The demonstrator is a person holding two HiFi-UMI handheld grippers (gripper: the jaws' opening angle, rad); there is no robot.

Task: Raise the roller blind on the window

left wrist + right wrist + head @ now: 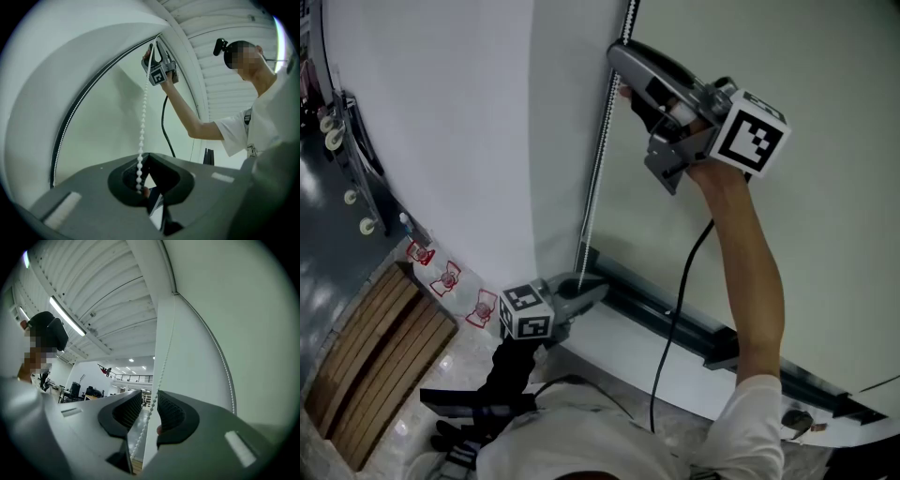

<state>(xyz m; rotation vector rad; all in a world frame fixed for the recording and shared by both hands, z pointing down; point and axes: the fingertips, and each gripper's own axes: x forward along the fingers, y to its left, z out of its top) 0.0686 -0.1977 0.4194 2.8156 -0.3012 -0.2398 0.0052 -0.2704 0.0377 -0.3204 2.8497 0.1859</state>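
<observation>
- White fabric: the blind (441,122) hangs flat and smooth over the window and reaches down close to the sill (675,314), so by my reading most of the raise is not yet done.
- The chain (598,159), a string of small white beads, runs down the blind's right edge, between it and the pale wall (825,234). It looks straight and taut between the two grippers.
- The left gripper (586,286) sits low, just above the sill. Its jaws are together on the chain, and in the left gripper view the beads run straight down into the pinch.
- The right gripper (619,61) is high on the same run, arm stretched up. Its jaws stand narrowly apart with the chain threaded through the gap; the ribbed pads do not seem to press on the beads.
- The step in hand looks like a fresh reach in a hand-over-hand pull: low hand anchors, high hand takes a new grip.
- Next, I judge, the right jaws need to close squarely on the beads, then draw straight down along the chain's line while the left lets go.
- A pull off that line could slip the beads out of the pads or jam the chain at the top.
</observation>
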